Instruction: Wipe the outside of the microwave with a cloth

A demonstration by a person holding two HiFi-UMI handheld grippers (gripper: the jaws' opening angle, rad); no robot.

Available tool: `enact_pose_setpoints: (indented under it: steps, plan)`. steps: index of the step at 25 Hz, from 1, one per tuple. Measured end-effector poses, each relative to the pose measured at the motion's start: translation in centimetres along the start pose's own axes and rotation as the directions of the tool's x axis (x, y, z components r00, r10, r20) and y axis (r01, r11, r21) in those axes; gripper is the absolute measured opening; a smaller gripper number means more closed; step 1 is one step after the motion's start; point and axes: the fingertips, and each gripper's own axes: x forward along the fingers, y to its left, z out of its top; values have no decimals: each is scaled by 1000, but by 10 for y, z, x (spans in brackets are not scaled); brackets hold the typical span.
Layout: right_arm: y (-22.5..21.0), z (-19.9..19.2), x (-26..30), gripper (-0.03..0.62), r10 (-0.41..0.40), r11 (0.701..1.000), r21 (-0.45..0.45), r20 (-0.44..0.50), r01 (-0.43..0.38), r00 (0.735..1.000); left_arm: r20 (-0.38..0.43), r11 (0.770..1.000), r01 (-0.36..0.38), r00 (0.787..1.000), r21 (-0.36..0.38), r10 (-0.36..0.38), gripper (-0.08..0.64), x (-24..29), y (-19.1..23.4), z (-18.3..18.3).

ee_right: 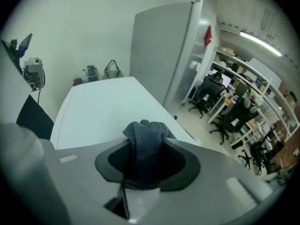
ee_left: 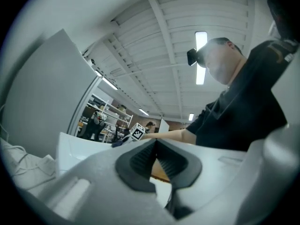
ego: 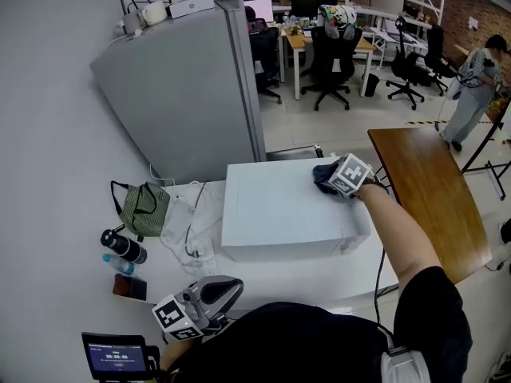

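The white microwave (ego: 279, 210) sits on the white counter, its flat top (ee_right: 105, 108) facing up. My right gripper (ego: 335, 179) is at the top's far right corner, shut on a dark blue-grey cloth (ee_right: 146, 144) that presses on the surface; the cloth (ego: 324, 174) bulges out ahead of the jaws. My left gripper (ego: 209, 294) rests low by the counter's near edge, apart from the microwave, tilted upward with its jaws closed together and nothing between them (ee_left: 154, 159). The right gripper's marker cube (ee_left: 137, 131) shows far off in the left gripper view.
A grey refrigerator (ego: 188, 94) stands behind the microwave. A green bag (ego: 144, 206), a white cloth with cable (ego: 188, 222), bottles (ego: 122, 246) and a small screen (ego: 116, 356) lie to the left. A brown table (ego: 435, 194) stands to the right. Office chairs and a person are beyond.
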Motion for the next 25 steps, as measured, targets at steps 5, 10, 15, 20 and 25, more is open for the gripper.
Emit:
enact_pose_setpoints:
  steps: [5, 10, 15, 20, 25]
  plan:
    - [-56, -87, -56, 140, -79, 991, 100, -46, 83, 996, -12, 998, 62, 998, -14, -62, 3, 43, -17, -4]
    - [4, 7, -48, 141, -7, 1000, -9, 110, 8, 994, -6, 999, 41, 999, -9, -41, 3, 21, -7, -2]
    - [148, 175, 24, 141, 199, 965, -214, 210, -154, 957, 9, 1000, 7, 1000, 19, -7, 3, -45, 9, 9]
    - [226, 238, 84, 143, 229, 943, -278, 139, -184, 963, 22, 999, -40, 999, 12, 39, 3, -102, 25, 29]
    - [206, 213, 80, 141, 217, 958, -217, 122, -188, 968, 8, 999, -38, 999, 11, 37, 3, -101, 21, 23]
